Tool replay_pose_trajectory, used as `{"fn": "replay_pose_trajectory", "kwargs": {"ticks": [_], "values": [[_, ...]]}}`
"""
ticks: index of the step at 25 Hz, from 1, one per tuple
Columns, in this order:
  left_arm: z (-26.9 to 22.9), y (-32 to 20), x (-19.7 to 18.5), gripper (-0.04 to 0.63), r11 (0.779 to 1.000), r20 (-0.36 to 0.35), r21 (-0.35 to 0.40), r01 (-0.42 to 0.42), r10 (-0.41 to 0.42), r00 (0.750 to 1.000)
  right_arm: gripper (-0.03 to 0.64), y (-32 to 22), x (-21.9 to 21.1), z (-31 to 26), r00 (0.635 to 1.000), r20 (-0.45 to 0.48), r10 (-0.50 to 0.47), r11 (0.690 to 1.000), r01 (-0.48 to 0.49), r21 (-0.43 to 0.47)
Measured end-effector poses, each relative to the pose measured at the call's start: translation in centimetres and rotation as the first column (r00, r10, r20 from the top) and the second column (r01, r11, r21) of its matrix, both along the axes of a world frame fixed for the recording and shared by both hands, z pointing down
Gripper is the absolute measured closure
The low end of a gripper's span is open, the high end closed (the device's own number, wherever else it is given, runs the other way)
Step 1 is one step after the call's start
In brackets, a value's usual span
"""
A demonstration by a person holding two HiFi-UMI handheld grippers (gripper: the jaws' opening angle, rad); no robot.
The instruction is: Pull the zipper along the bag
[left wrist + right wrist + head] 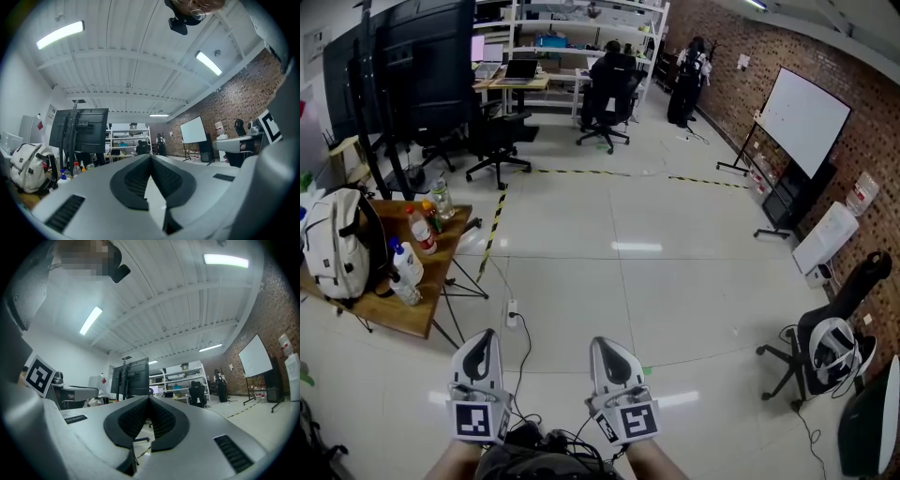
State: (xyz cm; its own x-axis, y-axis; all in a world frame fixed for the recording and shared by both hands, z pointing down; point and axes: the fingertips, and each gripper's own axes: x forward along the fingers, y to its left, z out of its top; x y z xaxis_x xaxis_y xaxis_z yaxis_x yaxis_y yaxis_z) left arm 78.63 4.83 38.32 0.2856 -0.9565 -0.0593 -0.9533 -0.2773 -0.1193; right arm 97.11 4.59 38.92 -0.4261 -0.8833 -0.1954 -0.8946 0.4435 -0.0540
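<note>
A white backpack stands upright on a small wooden table at the left of the head view, well away from both grippers. It also shows at the far left of the left gripper view as the backpack. Its zipper is too small to make out. My left gripper and right gripper are held side by side low in the head view, over the floor, pointing forward. In their own views the left gripper and the right gripper have their tips together with nothing between them.
Several bottles stand on the table beside the bag. Large black screens on a stand and an office chair lie behind it. A cable and power strip lie on the floor. A whiteboard and a chair are at the right.
</note>
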Motion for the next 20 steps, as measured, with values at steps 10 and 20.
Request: {"fn": "replay_pose_trajectory", "kwargs": {"ticks": [10, 20], "values": [[-1.7, 1.2, -3.5, 0.561, 1.0, -0.002, 0.026, 0.011, -0.011, 1.0, 0.604, 0.2, -4.0, -1.2, 0.999, -0.006, -0.04, 0.999, 0.04, 0.021], [-0.3, -5.1, -10.8, 0.561, 0.995, -0.013, -0.027, -0.1, 0.099, 0.995, 0.604, -5.2, -12.4, -1.4, 0.997, -0.055, 0.061, 0.997, -0.059, 0.041]]}}
